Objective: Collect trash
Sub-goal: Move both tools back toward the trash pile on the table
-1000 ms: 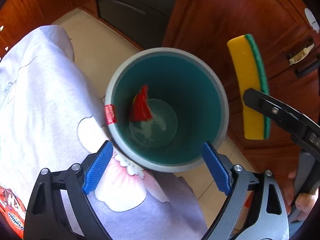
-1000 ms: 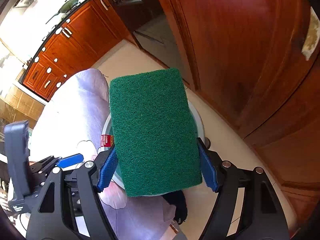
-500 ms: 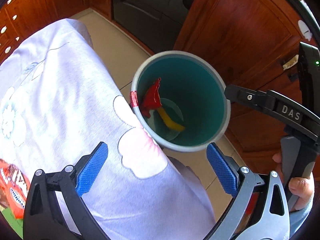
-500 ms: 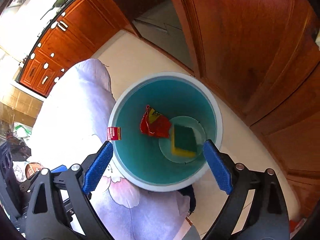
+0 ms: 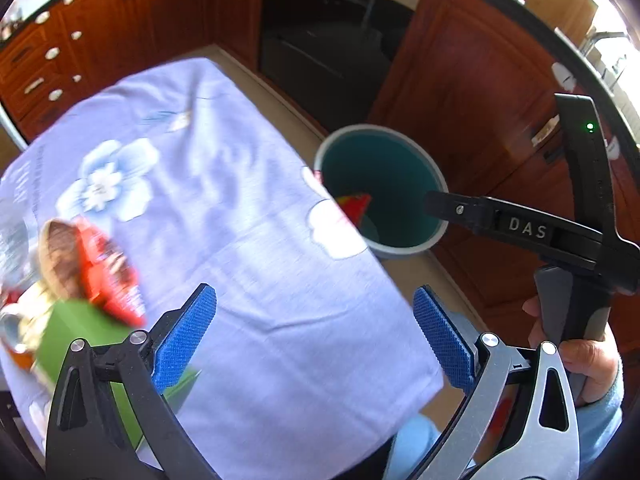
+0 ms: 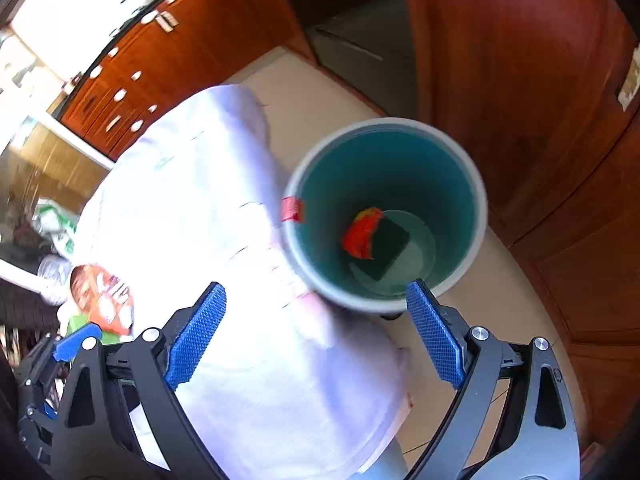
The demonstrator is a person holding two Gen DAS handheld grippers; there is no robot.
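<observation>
A teal bin with a grey rim [image 6: 478, 216] stands on the floor at the table's corner; it also shows in the left wrist view [image 5: 438, 184]. Inside lie a red wrapper [image 6: 360, 234] and a green sponge [image 6: 390, 248]. My right gripper [image 6: 316, 334] is open and empty, above the bin's near rim and the table edge. My left gripper [image 5: 314, 340] is open and empty over the white flowered tablecloth [image 5: 240, 220]. A red snack bag [image 5: 106, 268] and a green packet [image 5: 76, 340] lie on the table to its left.
Red-brown wooden cabinets [image 5: 472, 92] and a dark oven [image 5: 328, 40] stand behind the bin. Beige floor [image 6: 312, 96] lies between table and cabinets. A crumpled clear bag [image 6: 52, 272] lies at the table's far left. The right-hand gripper's black body [image 5: 560, 236] shows beside the bin.
The sponge dropped from my right gripper into the bin a second ago. Since then both grippers have pulled back and up from the bin; the left has swung over the table.
</observation>
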